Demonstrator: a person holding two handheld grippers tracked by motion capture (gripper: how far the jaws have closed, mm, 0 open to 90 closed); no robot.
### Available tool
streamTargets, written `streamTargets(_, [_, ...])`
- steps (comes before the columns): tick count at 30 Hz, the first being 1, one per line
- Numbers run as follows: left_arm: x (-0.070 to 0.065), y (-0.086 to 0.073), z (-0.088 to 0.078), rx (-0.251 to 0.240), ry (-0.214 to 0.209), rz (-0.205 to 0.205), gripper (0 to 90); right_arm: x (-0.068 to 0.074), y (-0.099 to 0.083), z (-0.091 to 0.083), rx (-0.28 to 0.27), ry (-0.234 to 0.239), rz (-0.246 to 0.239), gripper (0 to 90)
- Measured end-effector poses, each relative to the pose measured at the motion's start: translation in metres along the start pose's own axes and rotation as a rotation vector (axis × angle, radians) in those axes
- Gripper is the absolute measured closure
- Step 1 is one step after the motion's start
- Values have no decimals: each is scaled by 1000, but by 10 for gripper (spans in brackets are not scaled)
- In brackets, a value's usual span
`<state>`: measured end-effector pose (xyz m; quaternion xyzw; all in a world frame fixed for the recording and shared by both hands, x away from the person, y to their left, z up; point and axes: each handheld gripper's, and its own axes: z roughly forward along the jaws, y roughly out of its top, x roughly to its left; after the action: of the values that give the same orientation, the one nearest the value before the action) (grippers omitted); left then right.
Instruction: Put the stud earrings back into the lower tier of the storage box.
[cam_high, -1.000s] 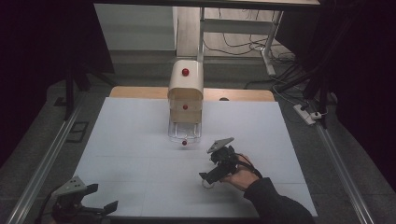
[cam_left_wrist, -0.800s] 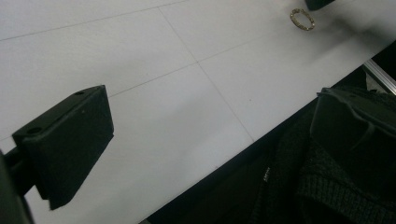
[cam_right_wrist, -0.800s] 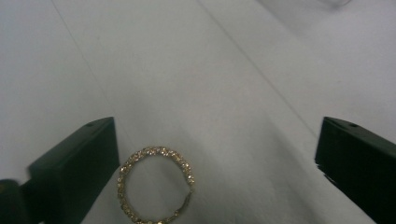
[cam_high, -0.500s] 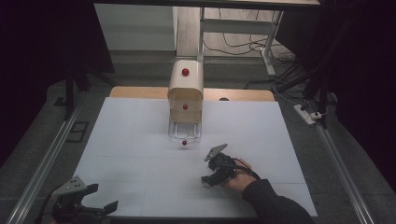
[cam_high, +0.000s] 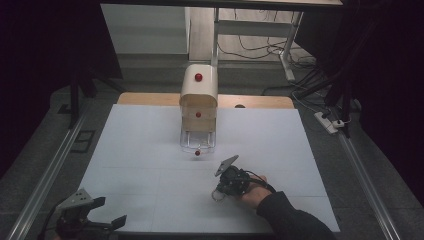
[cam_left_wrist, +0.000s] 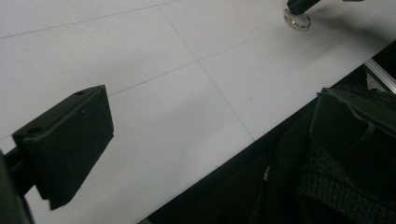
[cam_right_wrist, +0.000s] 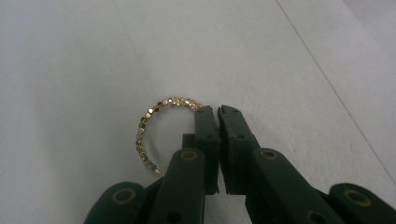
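**Pinching the bracelet off the mat**

High view: right gripper (cam_high: 220, 191) down on the white mat (cam_high: 150, 150), well short of the mini cabinet (cam_high: 198, 107); a sec ago it sat nearer the cabinet.

Left gripper view: left gripper (cam_left_wrist: 205, 126) idle, jaws wide apart, nothing btwn.

Right gripper view: jaws just closed, clamped on the gold bracelet (cam_right_wrist: 148, 130) rim. Lift straight, slow, w/ grip firm.

The right gripper (cam_right_wrist: 218, 111) has drawn slightly nearer the mat's near edge, and its jaws have just closed, apparently pinching the gold ring (cam_right_wrist: 148, 128).
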<state>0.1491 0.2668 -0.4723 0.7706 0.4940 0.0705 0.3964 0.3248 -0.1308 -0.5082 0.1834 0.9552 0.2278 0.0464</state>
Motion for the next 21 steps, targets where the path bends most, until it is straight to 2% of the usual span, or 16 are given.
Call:
streamTargets(6, [0, 0, 0, 0, -1, 0, 0, -6, 0, -1, -2, 32, 62, 868])
streamTargets(8, [0, 0, 0, -1, 0, -2, 0, -6, 0, -2, -1, 25, 64, 868])
streamTargets(16, [1, 0, 0, -1, -9, -4, 0, -10, 2, -13, -65, 30, 101, 867])
streamTargets(21, [0, 0, 1, 4, -12, 11, 2, -12, 4, -18, -87, 26, 100, 867])
